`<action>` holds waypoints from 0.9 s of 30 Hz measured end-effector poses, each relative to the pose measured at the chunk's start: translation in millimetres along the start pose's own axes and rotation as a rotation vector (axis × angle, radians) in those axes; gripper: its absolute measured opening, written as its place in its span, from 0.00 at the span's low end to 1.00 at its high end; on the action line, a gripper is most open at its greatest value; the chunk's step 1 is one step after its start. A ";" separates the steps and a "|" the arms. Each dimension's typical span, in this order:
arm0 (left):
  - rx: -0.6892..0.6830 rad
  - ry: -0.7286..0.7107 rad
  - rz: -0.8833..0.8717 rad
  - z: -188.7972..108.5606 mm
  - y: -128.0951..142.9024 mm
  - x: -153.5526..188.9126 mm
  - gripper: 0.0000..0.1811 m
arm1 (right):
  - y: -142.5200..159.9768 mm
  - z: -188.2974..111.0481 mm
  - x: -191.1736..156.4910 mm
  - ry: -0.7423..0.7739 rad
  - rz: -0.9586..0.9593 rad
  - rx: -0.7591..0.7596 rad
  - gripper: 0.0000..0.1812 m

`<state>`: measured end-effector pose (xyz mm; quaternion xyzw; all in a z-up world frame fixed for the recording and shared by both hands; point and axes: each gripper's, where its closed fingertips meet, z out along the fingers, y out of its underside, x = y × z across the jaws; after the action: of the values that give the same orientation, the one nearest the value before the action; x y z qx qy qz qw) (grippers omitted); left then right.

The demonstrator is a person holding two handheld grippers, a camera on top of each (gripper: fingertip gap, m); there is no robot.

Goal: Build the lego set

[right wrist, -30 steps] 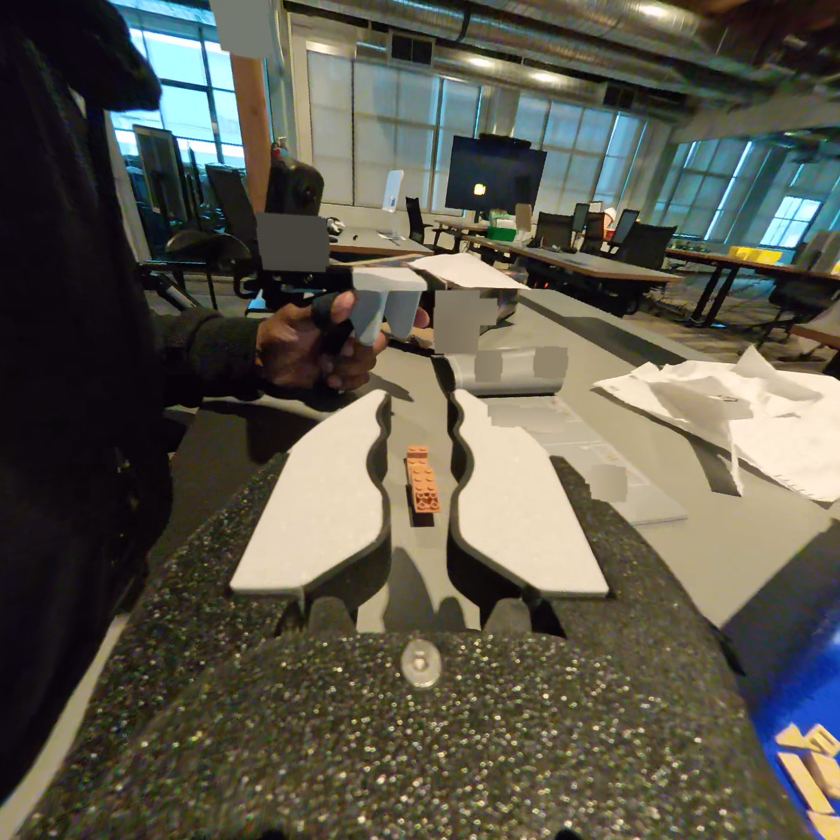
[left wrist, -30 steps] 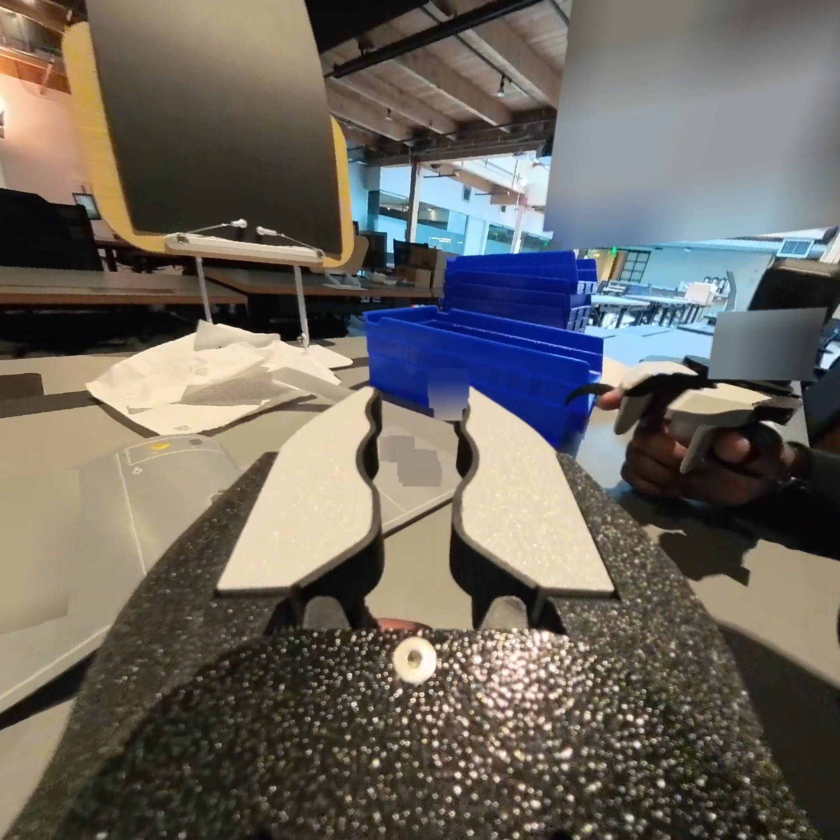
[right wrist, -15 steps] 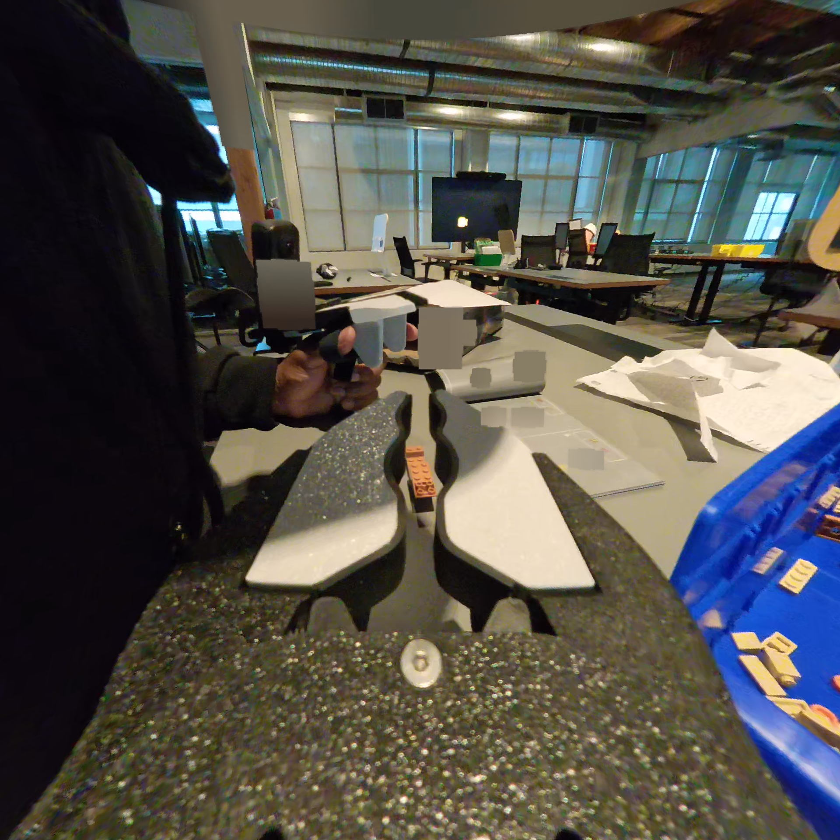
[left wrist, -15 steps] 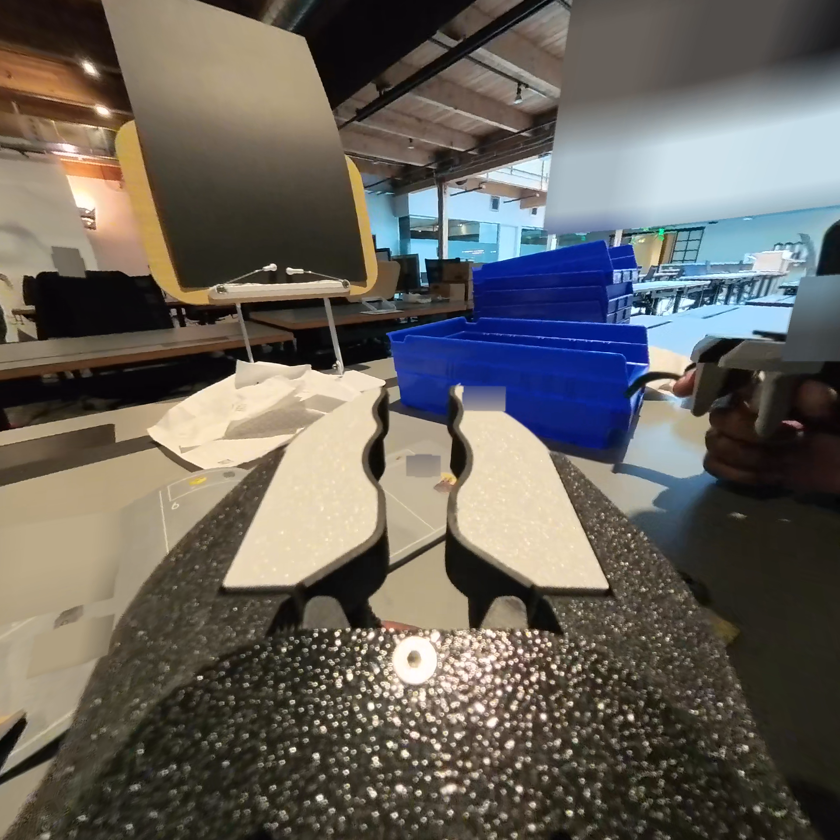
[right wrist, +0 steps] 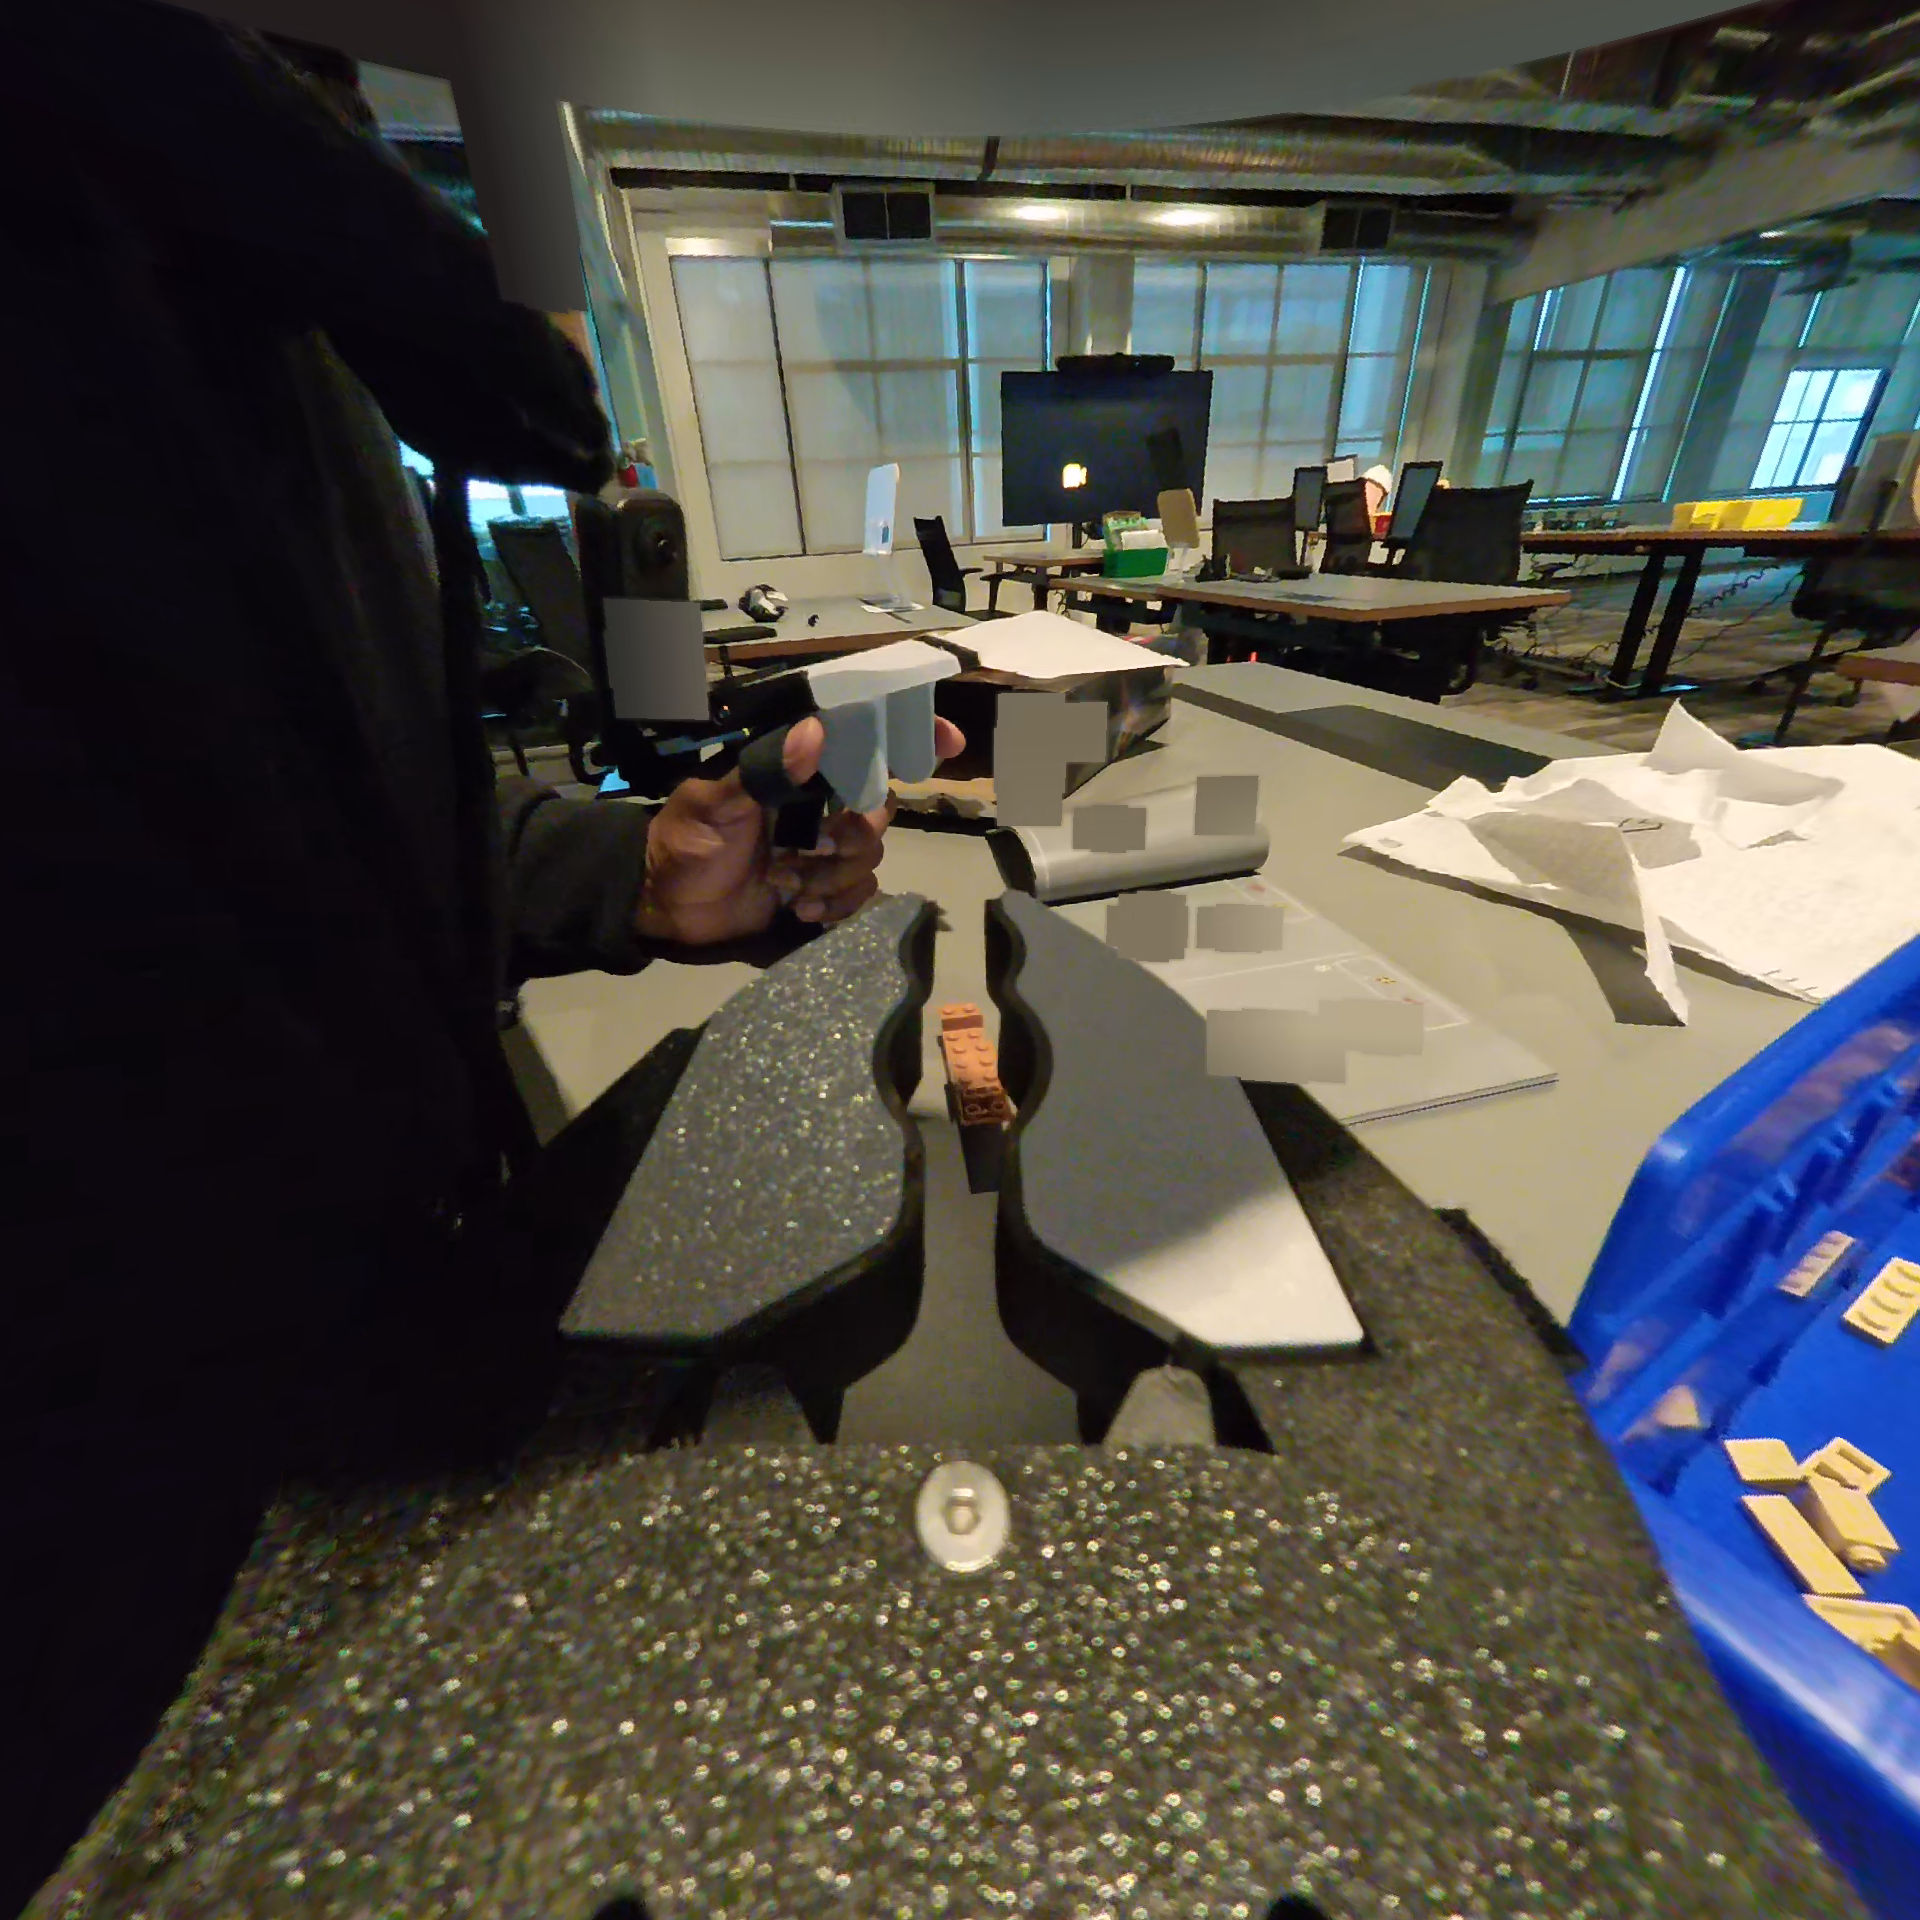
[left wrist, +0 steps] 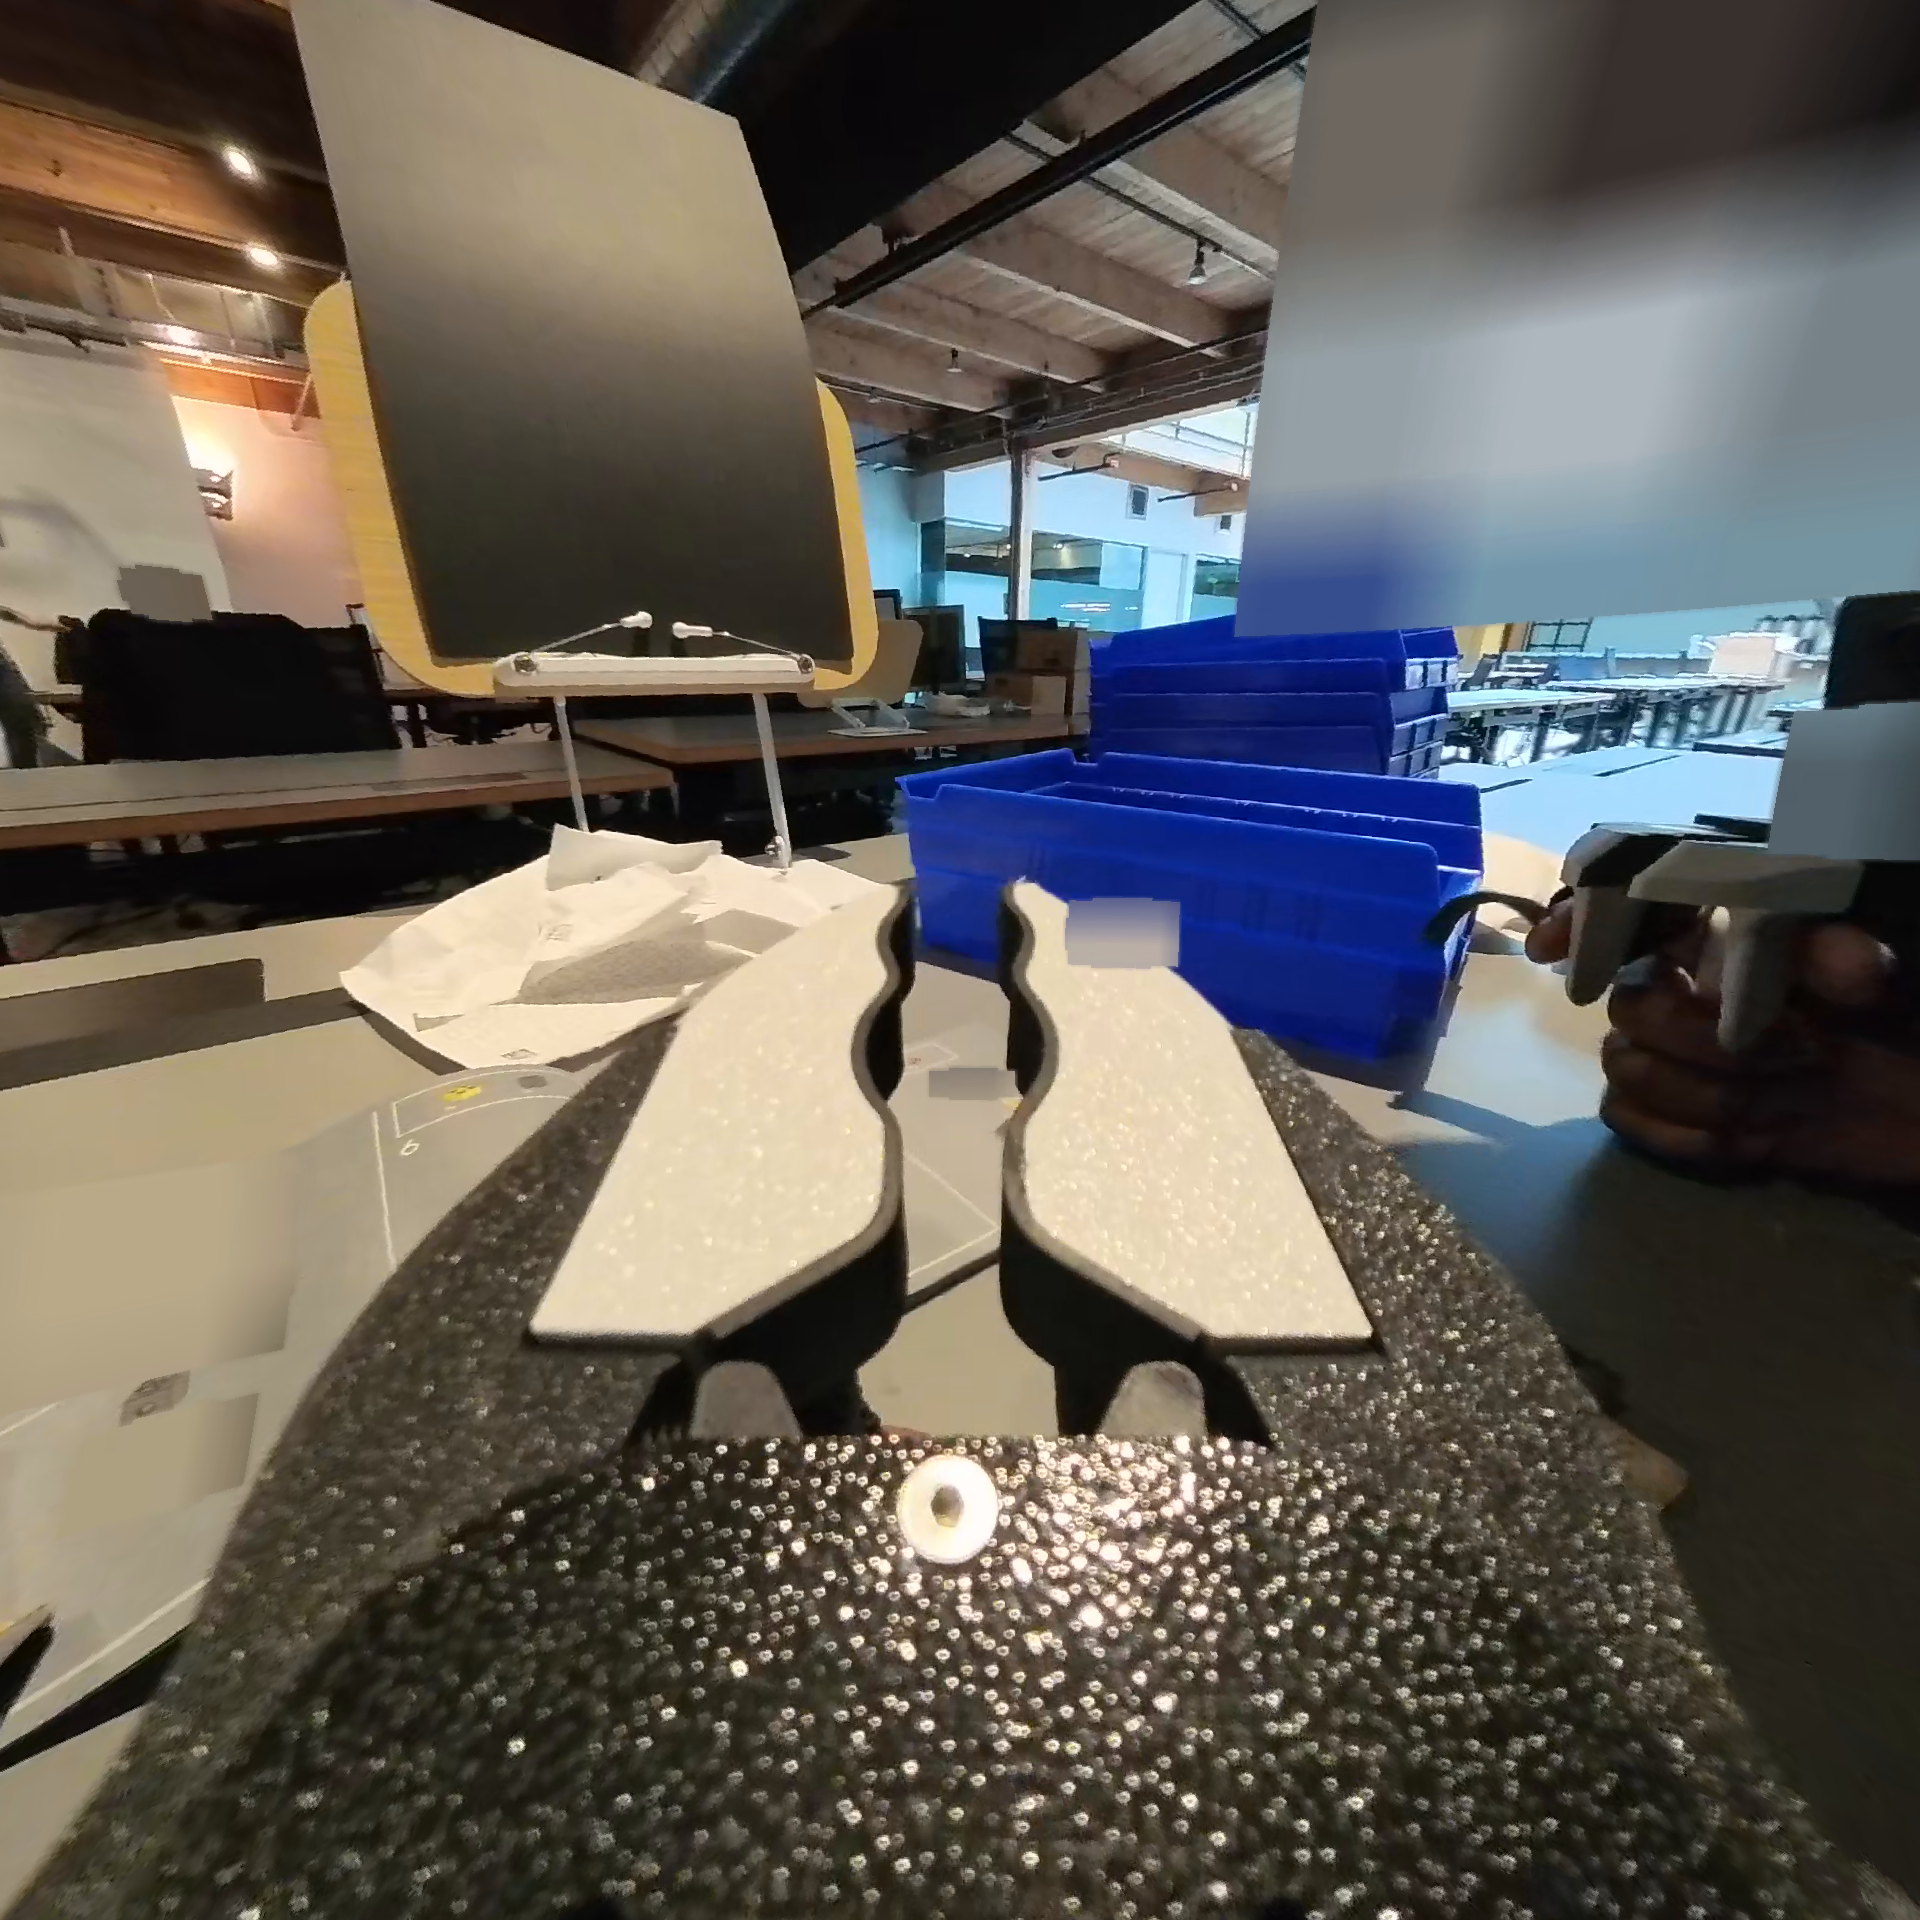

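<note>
A small brown lego assembly (right wrist: 971, 1070) sits between the fingers of my right gripper (right wrist: 958, 914). The jaws are nearly closed around it and it touches the right finger (right wrist: 1122, 1143). My left gripper (left wrist: 956, 909) has a narrow gap between its fingers and holds nothing. It hovers over the instruction booklet (left wrist: 436, 1143). Each gripper shows in the other's view, held by a hand: the left one (right wrist: 873, 758) and the right one (left wrist: 1662, 966). A blue bin (right wrist: 1766, 1247) at the right holds several tan lego pieces (right wrist: 1808, 1527).
The open booklet (right wrist: 1299, 997) lies on the grey table. Crumpled white paper (left wrist: 582, 956) lies behind it. A black board on a stand (left wrist: 582, 364) rises at the back. More blue bins (left wrist: 1278, 686) are stacked behind the near one (left wrist: 1195, 862). A cardboard box (right wrist: 1091, 686) stands farther off. The left gripper's tips are roughly 20 cm from the right gripper's.
My right gripper's jaws have closed in around the brown assembly and the view has lifted, showing more of the blue bin. My left gripper's gap has narrowed as it shifted left.
</note>
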<state>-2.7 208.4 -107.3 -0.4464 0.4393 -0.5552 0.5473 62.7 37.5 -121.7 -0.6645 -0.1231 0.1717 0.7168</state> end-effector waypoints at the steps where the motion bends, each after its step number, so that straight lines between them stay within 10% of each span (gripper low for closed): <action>1: -0.001 -0.006 0.003 0.1 0.1 -0.4 0.08 | 0.0 0.4 -0.2 -0.003 0.003 0.000 0.05; 10: 0.018 0.013 -0.043 -1.7 -2.6 -3.0 0.08 | -79.2 -42.4 29.9 0.021 -0.073 0.215 0.04; 15: 0.031 0.031 -0.052 -2.9 -4.1 -1.7 0.08 | -114.2 -43.2 106.5 0.115 -0.220 -0.054 0.07; 23: 0.050 0.047 -0.081 -4.8 -6.5 -2.7 0.08 | -15.6 2.0 285.1 0.398 -0.082 -0.662 0.08; 27: 0.061 0.049 -0.070 -6.1 -7.9 -1.3 0.08 | 47.5 12.3 316.0 0.443 0.107 -0.850 0.05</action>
<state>-10.3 209.9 -101.0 -0.4307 0.4196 -0.5980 0.5299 341.6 181.0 -184.2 -0.9246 0.0075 -0.0029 0.3808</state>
